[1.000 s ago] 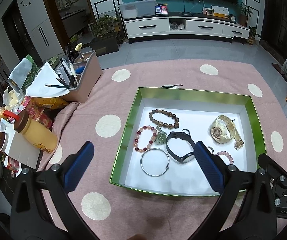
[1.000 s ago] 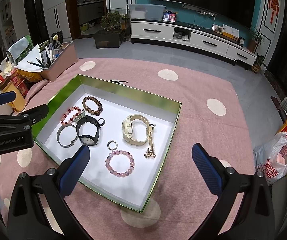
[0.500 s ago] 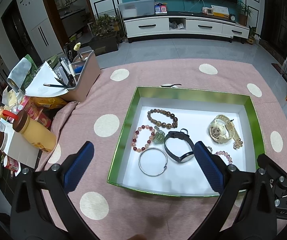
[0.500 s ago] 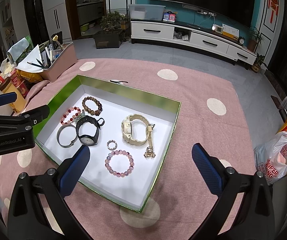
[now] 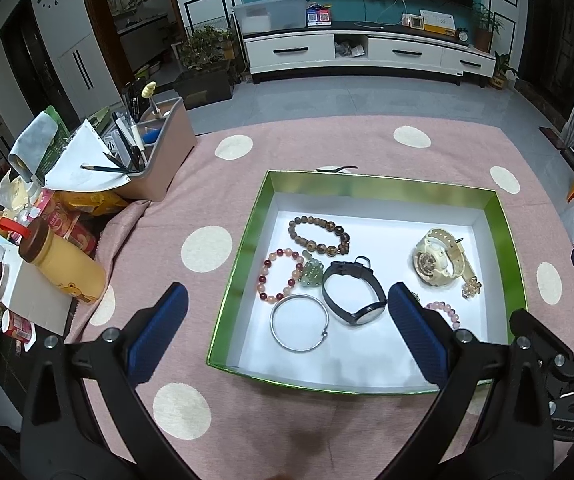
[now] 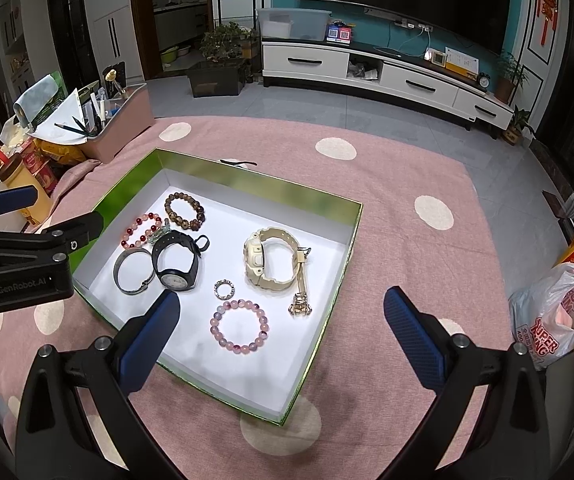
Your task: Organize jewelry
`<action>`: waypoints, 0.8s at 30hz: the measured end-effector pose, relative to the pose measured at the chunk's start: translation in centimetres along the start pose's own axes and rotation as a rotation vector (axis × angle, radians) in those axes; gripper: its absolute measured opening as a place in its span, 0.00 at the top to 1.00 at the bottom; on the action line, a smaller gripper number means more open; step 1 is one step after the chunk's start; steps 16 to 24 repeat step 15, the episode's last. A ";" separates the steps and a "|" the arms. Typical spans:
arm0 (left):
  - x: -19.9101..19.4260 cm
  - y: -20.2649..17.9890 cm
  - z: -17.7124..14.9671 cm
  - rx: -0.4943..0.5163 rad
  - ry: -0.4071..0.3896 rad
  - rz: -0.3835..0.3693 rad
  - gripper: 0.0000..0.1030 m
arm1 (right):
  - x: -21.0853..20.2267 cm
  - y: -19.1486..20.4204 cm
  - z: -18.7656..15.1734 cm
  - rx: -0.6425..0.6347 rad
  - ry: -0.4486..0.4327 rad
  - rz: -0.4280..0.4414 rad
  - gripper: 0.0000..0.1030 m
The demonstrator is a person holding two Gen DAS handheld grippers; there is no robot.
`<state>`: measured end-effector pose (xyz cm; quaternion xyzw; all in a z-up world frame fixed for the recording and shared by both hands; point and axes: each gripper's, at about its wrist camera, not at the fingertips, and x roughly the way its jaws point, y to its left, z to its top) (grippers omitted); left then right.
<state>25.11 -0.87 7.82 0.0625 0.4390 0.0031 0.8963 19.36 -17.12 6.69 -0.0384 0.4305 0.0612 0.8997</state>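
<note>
While lying flat, black watch [image 6: 177,262] dial faces the camera.

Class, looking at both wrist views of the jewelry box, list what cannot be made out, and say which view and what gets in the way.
- Pink bead bracelet, left wrist view: partly behind a blue finger pad.
- Small ring: clear in the right wrist view; hidden in the left.
- Black watch dial: too small to read.
- Box near wall: partly covered by gripper frames in both views.

my left view: pink bead bracelet [image 5: 443,313] half behind my finger pad | small ring hidden | watch dials unreadable
</note>
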 end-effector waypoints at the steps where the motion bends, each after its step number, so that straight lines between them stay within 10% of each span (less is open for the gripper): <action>1: 0.0 0.0 0.0 0.000 0.000 0.000 0.02 | -0.1 0.0 0.0 0.002 0.000 0.002 0.01; 24: 0.3 0.1 0.0 -0.012 0.023 0.019 0.02 | 0.0 0.2 0.0 0.001 -0.001 0.004 0.01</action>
